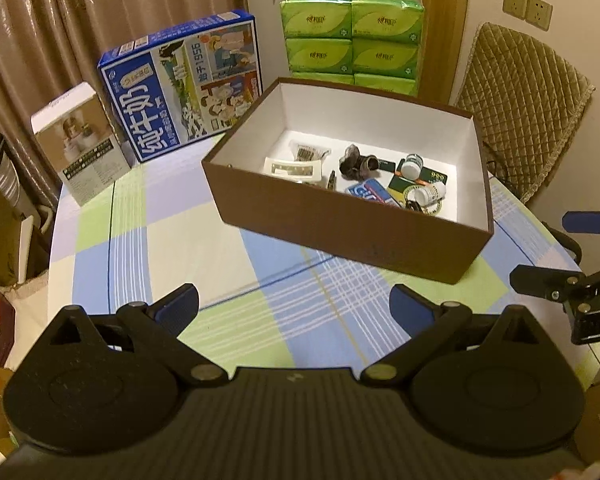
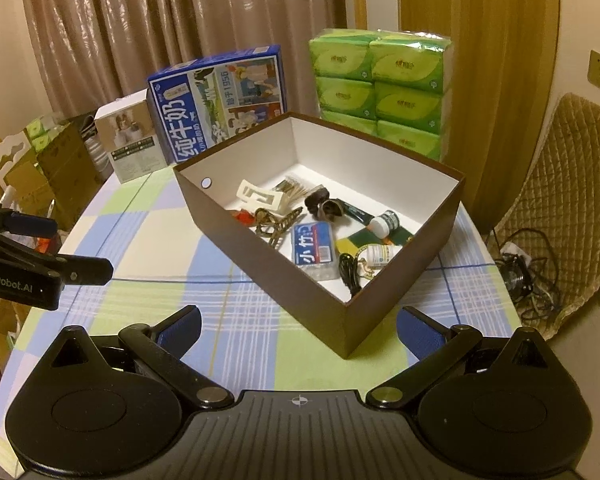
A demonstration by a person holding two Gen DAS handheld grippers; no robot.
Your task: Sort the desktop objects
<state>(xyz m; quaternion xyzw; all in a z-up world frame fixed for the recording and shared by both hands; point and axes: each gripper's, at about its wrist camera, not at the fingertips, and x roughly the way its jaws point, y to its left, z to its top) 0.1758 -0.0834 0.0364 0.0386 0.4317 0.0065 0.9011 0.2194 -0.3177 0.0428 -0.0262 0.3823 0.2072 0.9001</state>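
Both grippers hover above the checked-cloth surface [image 1: 172, 216] with jaws spread wide and empty: the left gripper [image 1: 296, 308] and the right gripper [image 2: 298, 328] each face the brown cardboard box with white lining [image 2: 384, 308]. The small desktop objects already lie inside it: a blue-and-white plastic case [image 2: 314, 248], two white pill bottles [image 2: 384, 222], a cream hair clip [image 2: 260, 198], a dark cable [image 2: 348, 272]. No loose item shows on the cloth, so sorting looks nearly finished. The risk now is a careless sweep: the right gripper sits just by the box's near corner and could nudge or skew it. Reaching in may tangle the cable.
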